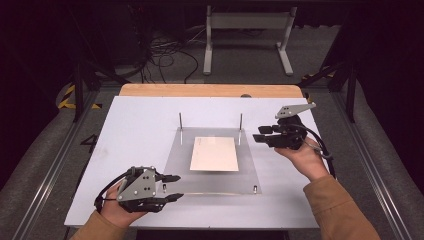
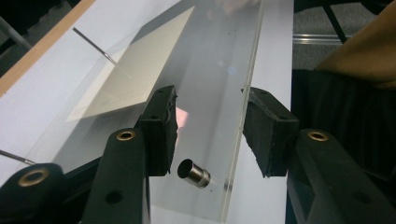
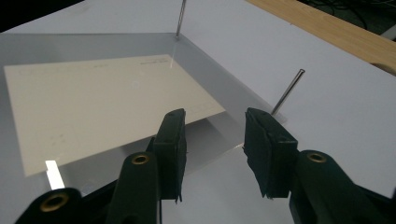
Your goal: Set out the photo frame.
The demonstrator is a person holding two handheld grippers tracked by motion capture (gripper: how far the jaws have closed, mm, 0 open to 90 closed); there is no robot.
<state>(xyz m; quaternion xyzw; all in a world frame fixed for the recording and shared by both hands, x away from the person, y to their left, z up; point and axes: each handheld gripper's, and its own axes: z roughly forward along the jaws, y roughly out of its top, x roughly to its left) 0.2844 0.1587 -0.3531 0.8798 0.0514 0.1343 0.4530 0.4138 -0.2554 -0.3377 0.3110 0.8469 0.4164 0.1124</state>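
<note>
Plate [image 1: 216, 186] of clear acrylic lies flat mid-table over a sheet [image 1: 215, 153]; we judge its near-left corner straddled by the left gripper [image 1: 175, 186], jaws open. Right gripper [image 1: 260, 134], open and empty, faces the far-right edge.

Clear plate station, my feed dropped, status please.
Left gripper open at the clear plate's near-left corner, fingers astride its edge. Right gripper open, at the far-right corner. Paper sheet flat on plate. Two upright pins at the far corners.
</note>
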